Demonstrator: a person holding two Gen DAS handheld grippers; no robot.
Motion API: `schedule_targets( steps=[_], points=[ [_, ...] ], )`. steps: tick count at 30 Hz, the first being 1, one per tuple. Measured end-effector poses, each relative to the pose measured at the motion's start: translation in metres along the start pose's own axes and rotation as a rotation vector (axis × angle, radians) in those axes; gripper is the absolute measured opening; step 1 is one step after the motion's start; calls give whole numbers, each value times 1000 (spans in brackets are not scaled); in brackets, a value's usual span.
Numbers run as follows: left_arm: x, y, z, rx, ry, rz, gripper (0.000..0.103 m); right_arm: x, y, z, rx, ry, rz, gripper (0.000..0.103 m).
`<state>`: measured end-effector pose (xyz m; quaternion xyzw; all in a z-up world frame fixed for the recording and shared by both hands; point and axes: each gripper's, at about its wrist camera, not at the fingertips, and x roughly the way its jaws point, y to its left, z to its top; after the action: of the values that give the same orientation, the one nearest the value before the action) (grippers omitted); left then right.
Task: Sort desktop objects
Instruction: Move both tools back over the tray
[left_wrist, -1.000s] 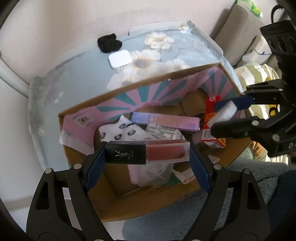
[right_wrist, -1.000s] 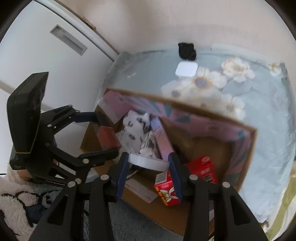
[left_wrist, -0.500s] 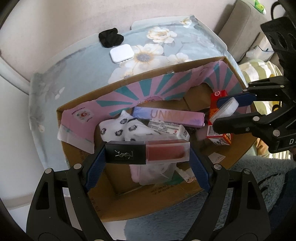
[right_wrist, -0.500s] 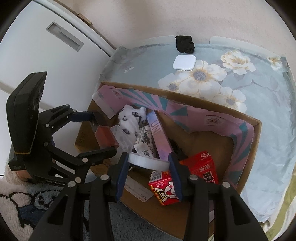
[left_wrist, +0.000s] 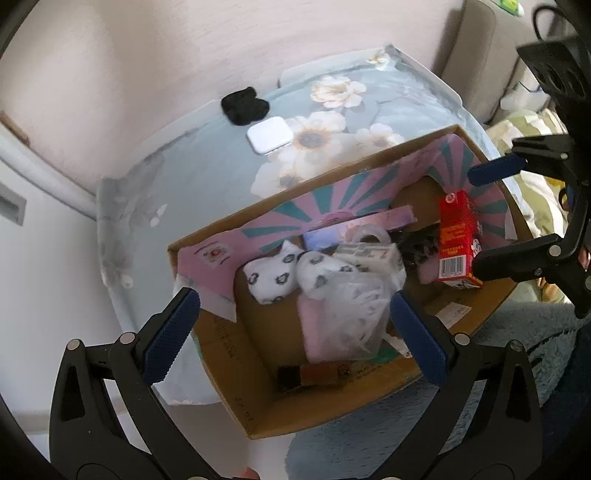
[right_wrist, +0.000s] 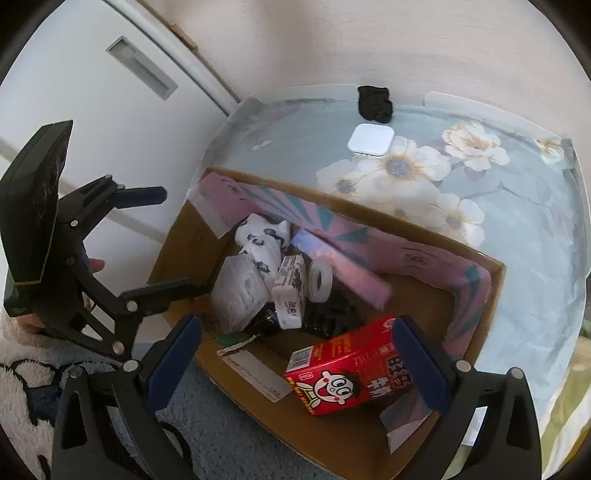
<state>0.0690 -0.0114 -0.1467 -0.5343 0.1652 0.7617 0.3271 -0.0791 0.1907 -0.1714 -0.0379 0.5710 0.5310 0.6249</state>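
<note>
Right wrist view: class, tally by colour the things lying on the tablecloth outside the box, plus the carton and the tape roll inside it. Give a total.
Black, cloth bundle: 1
White, square case and tape roll: 2
Red, carton: 1
Total: 4

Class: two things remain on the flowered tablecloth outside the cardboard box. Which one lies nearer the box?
The white square case. It sits closer to the cardboard box than the black bundle, which lies beyond it by the wall.

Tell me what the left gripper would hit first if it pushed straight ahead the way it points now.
Most likely the crumpled clear plastic bag lying in the brown cardboard box. It sits between the open fingers of the left gripper, which hold nothing. Depth is unclear, so the patterned white socks beside it could come first.
</note>
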Motion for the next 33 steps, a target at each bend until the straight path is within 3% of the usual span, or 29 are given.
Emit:
schedule_targets(
  steps=[10,14,20,27,33],
  points=[
    [-10,22,7,-71,-43,-25,103,-5,6,1,2,-32,18,103],
    [-18,38,11,-131,-69,-74,103,-4,9,1,-4,-19,37,103],
    [-19,58,20,-168,-81,-104,103,-11,8,10,12,-40,6,103],
    [-13,64,67,-97,-89,-71,103,-33,-12,53,81,-85,-44,103],
    [25,58,122,-85,-43,-83,103,-49,-38,107,133,-159,-106,103]
  ],
)
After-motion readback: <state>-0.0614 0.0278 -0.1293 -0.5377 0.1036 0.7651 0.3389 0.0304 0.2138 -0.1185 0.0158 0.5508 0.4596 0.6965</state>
